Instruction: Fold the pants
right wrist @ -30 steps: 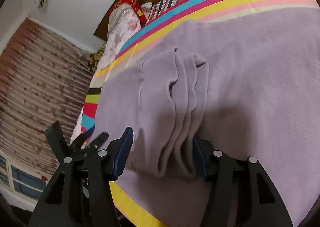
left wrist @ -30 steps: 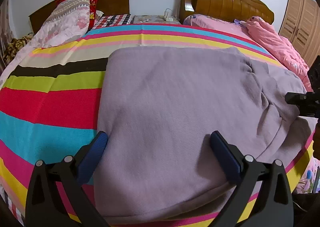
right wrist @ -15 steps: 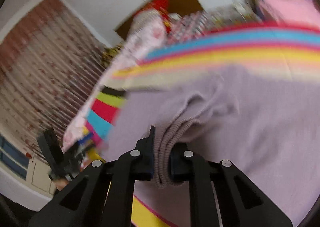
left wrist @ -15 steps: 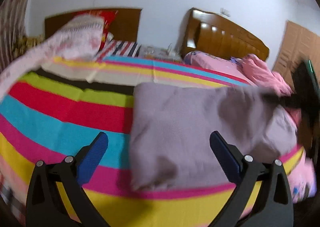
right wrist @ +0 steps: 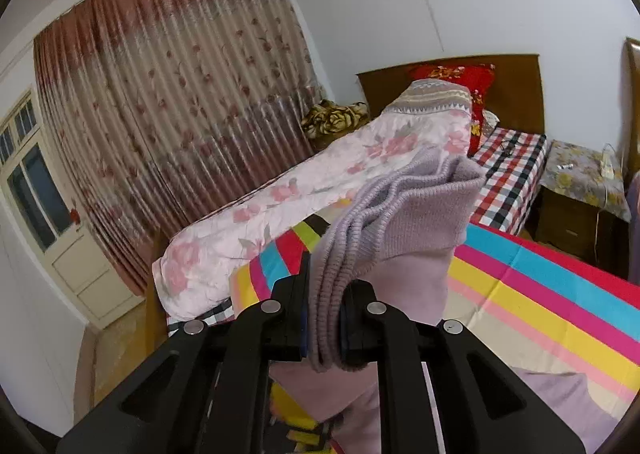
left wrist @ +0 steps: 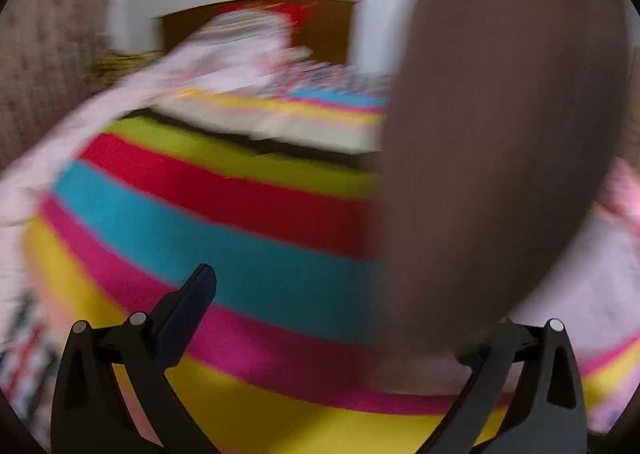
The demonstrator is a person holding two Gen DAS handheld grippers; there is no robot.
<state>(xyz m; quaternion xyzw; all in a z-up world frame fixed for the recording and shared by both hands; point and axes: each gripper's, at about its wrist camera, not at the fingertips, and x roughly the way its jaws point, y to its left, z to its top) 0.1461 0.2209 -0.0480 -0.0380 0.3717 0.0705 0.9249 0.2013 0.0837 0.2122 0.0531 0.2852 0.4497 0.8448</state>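
The lilac knit pants hang lifted off the bed, and my right gripper is shut on their bunched ribbed edge, with the rest trailing down to the bedspread. In the left wrist view, which is blurred, the raised pants form a dark mass over the right half and hide the right finger. My left gripper is open above the striped bedspread. Its blue-padded left finger is bare, and nothing is pinched between the jaws.
The striped bedspread covers the bed. A rolled floral quilt and a red pillow lie along the far side by the headboard. A nightstand, a long curtain and a door stand beyond.
The right gripper closed on the bunched pants edge and rose high with it, rolling as it went. The left view swung leftward, and the lifted pants now block its right side.
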